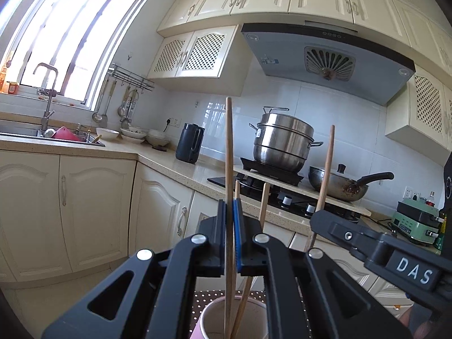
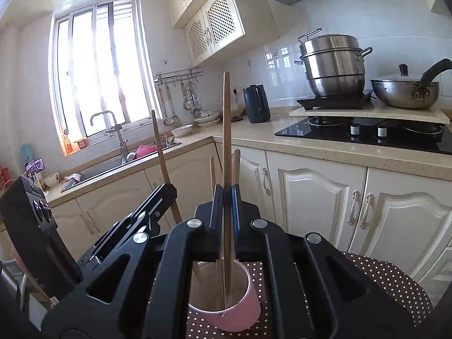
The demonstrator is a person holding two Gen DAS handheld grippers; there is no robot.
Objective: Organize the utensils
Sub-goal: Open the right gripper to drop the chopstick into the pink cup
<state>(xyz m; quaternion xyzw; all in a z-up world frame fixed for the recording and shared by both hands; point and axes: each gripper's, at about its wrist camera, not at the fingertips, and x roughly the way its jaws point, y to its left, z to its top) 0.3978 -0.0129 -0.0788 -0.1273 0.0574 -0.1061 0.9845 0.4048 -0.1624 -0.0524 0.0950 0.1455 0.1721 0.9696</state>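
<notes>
My left gripper jaws clamp one upright chopstick; my right gripper jaws clamp another chopstick, both standing in the pink cup.

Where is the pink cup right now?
In both wrist views the pink cup stands on the dotted cloth, directly below both tongs, with wooden chopsticks standing in it.

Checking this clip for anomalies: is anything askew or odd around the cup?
Nothing spilled or damaged. The pink cup stands upright on the dotted cloth; each gripper holds one chopstick upright, lower end inside the cup.
</notes>
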